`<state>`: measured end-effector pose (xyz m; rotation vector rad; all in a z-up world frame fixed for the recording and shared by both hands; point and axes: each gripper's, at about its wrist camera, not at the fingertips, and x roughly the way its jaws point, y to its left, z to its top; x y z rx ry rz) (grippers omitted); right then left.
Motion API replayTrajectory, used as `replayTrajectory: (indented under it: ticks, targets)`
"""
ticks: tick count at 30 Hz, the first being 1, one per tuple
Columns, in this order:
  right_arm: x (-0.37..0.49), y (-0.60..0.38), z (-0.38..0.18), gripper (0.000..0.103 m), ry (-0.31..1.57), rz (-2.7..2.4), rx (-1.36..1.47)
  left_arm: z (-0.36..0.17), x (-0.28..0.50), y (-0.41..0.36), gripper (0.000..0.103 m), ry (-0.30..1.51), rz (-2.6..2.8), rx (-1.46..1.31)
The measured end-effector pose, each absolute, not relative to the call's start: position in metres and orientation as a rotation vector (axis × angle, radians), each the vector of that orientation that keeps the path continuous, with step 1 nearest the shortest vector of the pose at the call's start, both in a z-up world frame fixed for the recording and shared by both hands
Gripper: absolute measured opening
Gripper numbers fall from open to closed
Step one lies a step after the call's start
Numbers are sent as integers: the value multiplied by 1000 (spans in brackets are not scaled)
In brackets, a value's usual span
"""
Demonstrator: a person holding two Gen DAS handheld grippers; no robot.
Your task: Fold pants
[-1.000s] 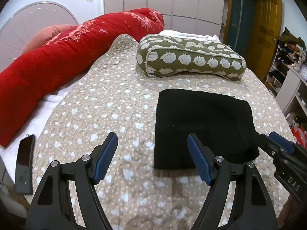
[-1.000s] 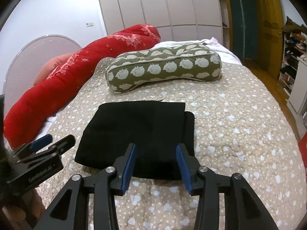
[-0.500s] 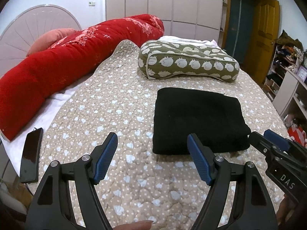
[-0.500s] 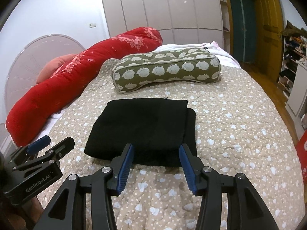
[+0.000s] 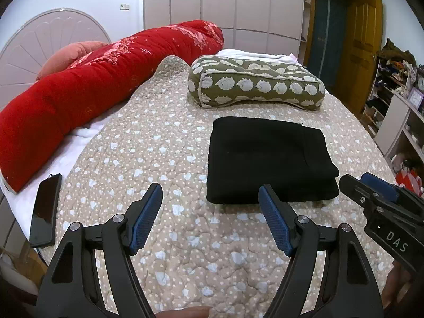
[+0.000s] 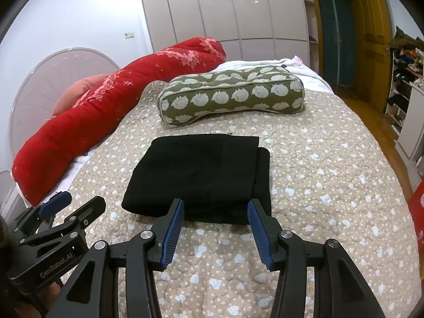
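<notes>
The black pants lie folded into a thick rectangle on the beige spotted bedspread. My left gripper hovers open, short of the pile's near left corner, nothing between its blue pads. My right gripper is open too, just in front of the pile's near edge and clear of the cloth. Each gripper shows at the edge of the other's view, the right gripper at the right and the left gripper at the left.
A green hedgehog-print pillow lies behind the pants. A long red bolster runs along the left side by the headboard. A dark phone rests at the bed's left edge. Wardrobes, a yellow door and cluttered shelves stand beyond.
Both grippers have drawn back from the folded pants, which now look smaller and farther away. The pants have not moved.
</notes>
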<state>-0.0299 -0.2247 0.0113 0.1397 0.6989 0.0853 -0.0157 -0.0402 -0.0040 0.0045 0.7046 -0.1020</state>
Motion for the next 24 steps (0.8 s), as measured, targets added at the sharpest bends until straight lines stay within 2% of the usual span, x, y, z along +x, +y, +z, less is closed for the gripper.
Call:
replayTrajectory:
  ticks: [24]
  targets:
    - [-31, -231, 7, 48, 713, 96, 162, -10, -12, -45, 76, 731, -142, 11]
